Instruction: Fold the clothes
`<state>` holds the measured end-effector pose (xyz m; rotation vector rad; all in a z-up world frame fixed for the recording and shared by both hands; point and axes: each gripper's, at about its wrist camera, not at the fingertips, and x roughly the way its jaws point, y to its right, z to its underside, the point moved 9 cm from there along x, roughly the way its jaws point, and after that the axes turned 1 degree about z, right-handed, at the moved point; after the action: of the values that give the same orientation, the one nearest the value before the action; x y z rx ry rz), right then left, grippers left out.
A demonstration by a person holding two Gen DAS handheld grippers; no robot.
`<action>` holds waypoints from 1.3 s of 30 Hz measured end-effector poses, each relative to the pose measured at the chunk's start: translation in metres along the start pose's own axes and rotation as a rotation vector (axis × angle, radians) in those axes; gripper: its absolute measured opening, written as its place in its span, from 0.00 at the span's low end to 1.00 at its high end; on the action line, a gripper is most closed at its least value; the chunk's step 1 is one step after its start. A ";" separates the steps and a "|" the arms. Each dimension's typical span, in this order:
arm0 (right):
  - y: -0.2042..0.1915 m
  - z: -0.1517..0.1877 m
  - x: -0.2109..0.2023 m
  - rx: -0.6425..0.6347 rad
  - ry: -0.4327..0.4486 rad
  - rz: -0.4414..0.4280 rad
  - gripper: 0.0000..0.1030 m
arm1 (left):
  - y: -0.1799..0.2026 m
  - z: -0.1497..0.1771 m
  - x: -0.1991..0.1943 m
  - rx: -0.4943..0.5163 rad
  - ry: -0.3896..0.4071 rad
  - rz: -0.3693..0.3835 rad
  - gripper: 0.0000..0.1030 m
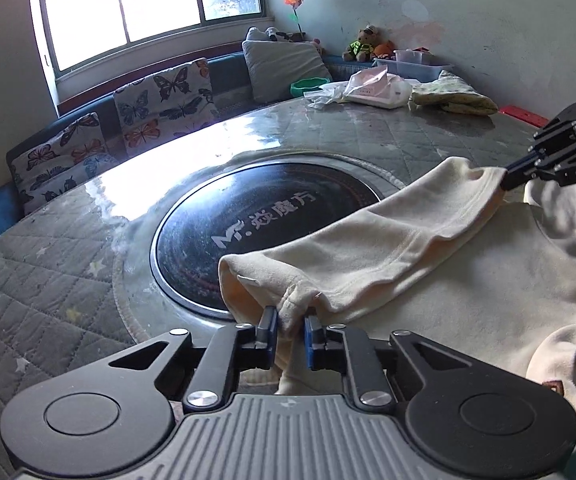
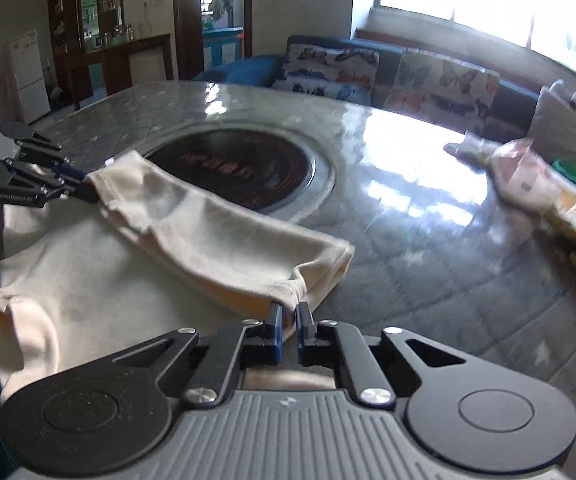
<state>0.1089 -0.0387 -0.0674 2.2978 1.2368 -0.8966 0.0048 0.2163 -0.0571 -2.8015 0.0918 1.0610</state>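
Note:
A cream garment [image 1: 468, 280] lies on the round table, its far part folded back over the rest. My left gripper [image 1: 291, 330] is shut on one corner of that folded edge. My right gripper [image 2: 288, 322] is shut on the other corner. Each gripper shows in the other's view: the right one [image 1: 506, 182] at the fold's far end, the left one [image 2: 88, 194] likewise. The garment [image 2: 108, 280] spreads toward me in the right wrist view, a sleeve at the lower left.
The table [image 1: 68, 264] has a quilted grey cover under glass and a black round hob [image 1: 264, 216] in its middle. Bags, a folded cloth [image 1: 452, 98] and a green bowl sit at its far edge. A sofa with butterfly cushions [image 1: 160, 108] stands behind.

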 end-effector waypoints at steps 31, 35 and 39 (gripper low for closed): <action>0.040 -0.071 0.115 0.077 0.025 0.044 0.28 | -0.067 -0.060 0.106 -0.257 -0.062 -0.051 0.41; 0.045 -0.073 0.111 0.092 0.032 0.077 0.34 | -0.072 -0.059 0.100 -0.273 -0.055 -0.063 0.41; 0.026 -0.072 0.091 0.061 0.049 0.033 0.61 | -0.071 -0.056 0.074 -0.253 -0.028 -0.098 0.49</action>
<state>0.1932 0.0444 -0.0774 2.3940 1.2031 -0.8834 0.1048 0.2774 -0.0568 -2.9732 -0.1952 1.1622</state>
